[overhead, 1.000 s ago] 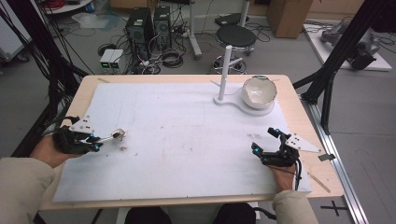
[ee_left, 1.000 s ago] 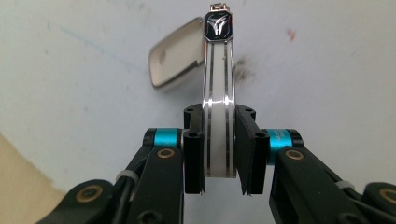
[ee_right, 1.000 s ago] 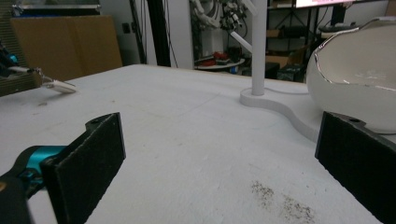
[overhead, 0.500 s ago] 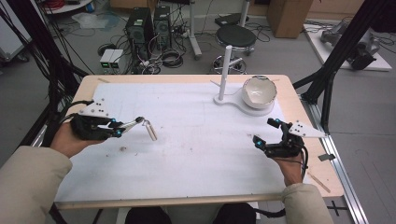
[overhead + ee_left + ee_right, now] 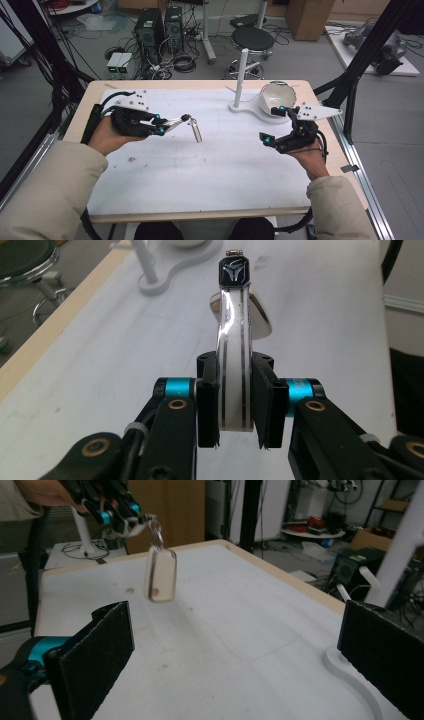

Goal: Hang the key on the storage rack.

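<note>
My left gripper [image 5: 165,126] is shut on the pale strap of a keychain [image 5: 232,340], which has a dark emblem at its far end. It is held above the white mat, left of centre. From the strap's ring hangs a small tan tag [image 5: 196,131], which also dangles in the right gripper view as the tag [image 5: 161,575], below the left gripper [image 5: 115,510]. My right gripper [image 5: 272,125] is open at the right side of the mat, with nothing between its black pads [image 5: 95,650]. It points across the table toward the keychain.
A white stand [image 5: 241,75] with an upright post and a flat base stands at the back of the mat. A white bowl [image 5: 274,96] rests on that base, just behind the right gripper. Small crumbs [image 5: 132,160] lie on the mat at left.
The left hand has carried the keychain rightward and away from the near edge, toward the mat's centre. The right gripper has moved forward toward the bowl.
</note>
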A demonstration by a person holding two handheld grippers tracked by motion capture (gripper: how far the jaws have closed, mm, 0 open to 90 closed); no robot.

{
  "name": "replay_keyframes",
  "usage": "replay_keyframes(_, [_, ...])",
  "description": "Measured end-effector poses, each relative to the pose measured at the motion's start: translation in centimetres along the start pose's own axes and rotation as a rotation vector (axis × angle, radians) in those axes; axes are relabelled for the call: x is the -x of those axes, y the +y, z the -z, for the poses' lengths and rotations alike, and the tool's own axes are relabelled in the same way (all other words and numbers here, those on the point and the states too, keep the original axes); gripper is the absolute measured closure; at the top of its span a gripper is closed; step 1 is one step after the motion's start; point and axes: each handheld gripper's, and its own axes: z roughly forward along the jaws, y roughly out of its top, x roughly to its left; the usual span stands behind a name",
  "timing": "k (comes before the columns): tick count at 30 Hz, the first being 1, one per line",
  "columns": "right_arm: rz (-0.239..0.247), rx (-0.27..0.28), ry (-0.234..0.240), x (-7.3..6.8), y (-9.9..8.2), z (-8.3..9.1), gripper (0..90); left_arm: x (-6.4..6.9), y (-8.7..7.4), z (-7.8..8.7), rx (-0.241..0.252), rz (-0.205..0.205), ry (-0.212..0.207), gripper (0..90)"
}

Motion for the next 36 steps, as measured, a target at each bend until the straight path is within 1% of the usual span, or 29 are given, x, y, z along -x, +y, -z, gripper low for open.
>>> replay_keyframes(2, [0.007, -0.012, 0.023, 0.1, 1.2, -0.5, 0.7, 0.2, 0.7, -0.6, 0.002, -0.004, -0.015, 74.7])
replay_keyframes(3, [0.024, -0.025, 0.036, 0.2, 2.0, -0.9, 0.7, 0.2, 0.9, -0.8, 0.01, -0.01, -0.018, 74.7])
replay_keyframes(4, [0.03, -0.035, 0.045, 0.2, 2.4, -1.1, 0.7, 0.3, 1.1, -1.1, 0.019, -0.007, -0.038, 74.7])
replay_keyframes(5, [0.036, -0.05, 0.058, 0.1, 3.1, -1.4, 0.7, 0.4, 1.3, -1.4, 0.028, -0.006, -0.045, 74.7])
replay_keyframes(6, [0.046, -0.06, 0.07, 0.2, 3.6, -1.7, 0.7, 0.5, 1.4, -1.6, 0.025, -0.01, -0.049, 74.7])
replay_keyframes(7, [0.045, -0.068, 0.086, 0.1, 4.1, -2.0, 0.7, 0.6, 1.6, -1.8, 0.03, -0.014, -0.058, 74.7])
replay_keyframes(8, [0.052, -0.073, 0.093, 0.2, 4.5, -2.3, 0.7, 0.7, 1.7, -2.0, 0.032, -0.016, -0.061, 74.7])
replay_keyframes(10, [0.06, -0.091, 0.105, 0.1, 5.2, -2.8, 0.7, 0.9, 1.9, -2.4, 0.034, -0.022, -0.082, 74.7])
replay_keyframes(11, [0.064, -0.102, 0.119, 0.1, 5.6, -3.1, 0.7, 1.0, 2.2, -2.7, 0.03, -0.038, -0.089, 74.7])
replay_keyframes(13, [0.074, -0.119, 0.14, 0.1, 6.3, -3.7, 0.7, 1.2, 2.4, -3.1, 0.033, -0.045, -0.1, 74.7])
replay_keyframes(15, [0.096, -0.159, 0.178, 0.0, 7.0, -4.6, 0.7, 1.3, 2.7, -3.5, 0.034, -0.047, -0.11, 74.7])
replay_keyframes(16, [0.102, -0.177, 0.187, -0.1, 7.2, -4.9, 0.7, 1.4, 2.8, -3.8, 0.034, -0.047, -0.114, 74.7])
replay_keyframes(17, [0.128, -0.203, 0.197, -0.2, 7.6, -5.4, 0.7, 1.6, 2.9, -4.1, 0.038, -0.045, -0.121, 74.7])
replay_keyframes(18, [0.142, -0.224, 0.205, -0.4, 7.9, -5.7, 0.7, 1.7, 3.0, -4.2, 0.035, -0.055, -0.118, 74.7])
replay_keyframes(20, [0.158, -0.253, 0.228, -0.7, 8.4, -6.4, 0.7, 1.9, 3.2, -4.7, 0.029, -0.061, -0.128, 74.7])
replay_keyframes(22, [0.184, -0.271, 0.24, -1.0, 8.8, -7.0, 0.7, 2.1, 3.4, -5.0, 0.027, -0.065, -0.135, 74.7])
replay_keyframes(24, [0.189, -0.295, 0.254, -1.3, 9.0, -7.4, 0.7, 2.3, 3.5, -5.2, 0.023, -0.077, -0.141, 74.7])
replay_keyframes(25, [0.204, -0.302, 0.259, -1.4, 9.1, -7.8, 0.7, 2.4, 3.6, -5.3, 0.026, -0.077, -0.145, 74.7])
replay_keyframes(27, [0.214, -0.322, 0.277, -1.6, 9.2, -8.2, 0.7, 2.6, 3.7, -5.5, 0.023, -0.082, -0.152, 74.7])
replay_keyframes(29, [0.224, -0.352, 0.296, -1.9, 9.1, -8.7, 0.8, 2.7, 3.8, -5.7, 0.012, -0.093, -0.151, 74.7])
replay_keyframes(30, [0.227, -0.371, 0.309, -2.0, 9.1, -9.0, 0.8, 2.8, 3.8, -5.8, 0.007, -0.096, -0.158, 74.7])
replay_keyframes(31, [0.249, -0.393, 0.323, -2.2, 9.0, -9.3, 0.8, 2.9, 3.8, -5.8, 0.003, -0.099, -0.154, 74.7])
replay_keyframes(32, [0.258, -0.411, 0.329, -2.3, 9.0, -9.5, 0.8, 3.0, 3.8, -5.9, -0.002, -0.1, -0.156, 74.7])
replay_keyframes(33, [0.258, -0.458, 0.351, -2.6, 8.8, -10.1, 0.8, 3.1, 3.8, -6.1, 0.0, -0.103, -0.158, 74.7])
replay_keyframes(34, [0.258, -0.458, 0.351, -2.6, 8.8, -10.1, 0.8, 3.1, 3.8, -6.1, -0.009, -0.108, -0.156, 74.7])
replay_keyframes(35, [0.269, -0.47, 0.352, -2.7, 8.7, -10.3, 0.8, 3.2, 3.8, -6.2, -0.005, -0.106, -0.165, 74.7])
replay_keyframes(36, [0.277, -0.488, 0.358, -2.8, 8.6, -10.6, 0.9, 3.3, 3.9, -6.3, -0.008, -0.11, -0.161, 74.7])
